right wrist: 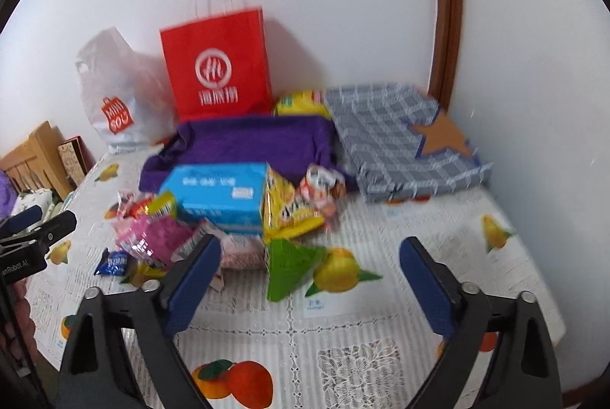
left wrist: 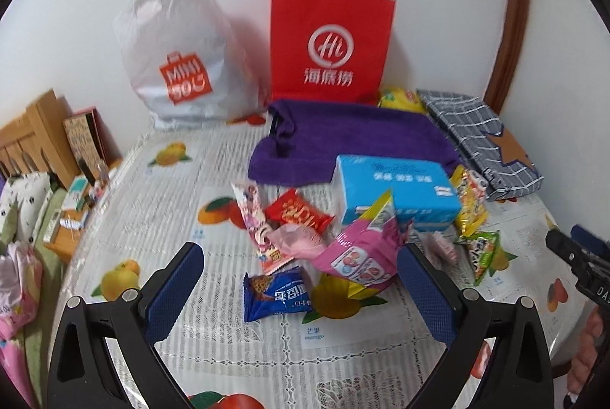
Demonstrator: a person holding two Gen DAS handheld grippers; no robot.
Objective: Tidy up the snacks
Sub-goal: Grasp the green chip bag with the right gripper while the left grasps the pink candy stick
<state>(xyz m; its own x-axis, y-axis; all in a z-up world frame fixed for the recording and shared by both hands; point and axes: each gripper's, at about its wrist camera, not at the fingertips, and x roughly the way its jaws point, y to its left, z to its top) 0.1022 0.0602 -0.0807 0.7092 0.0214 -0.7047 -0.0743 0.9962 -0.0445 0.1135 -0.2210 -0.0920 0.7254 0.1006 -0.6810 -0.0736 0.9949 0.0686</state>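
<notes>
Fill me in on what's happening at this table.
A person holds a claw in each hand over a heap of snack packets. The left claw is open around the blue cookie packet, beside the pink pouch. The right claw is open near the green packet. Neither grips anything.

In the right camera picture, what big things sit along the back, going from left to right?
White plastic bag → red paper bag → yellow packet → checked box with a star.
</notes>
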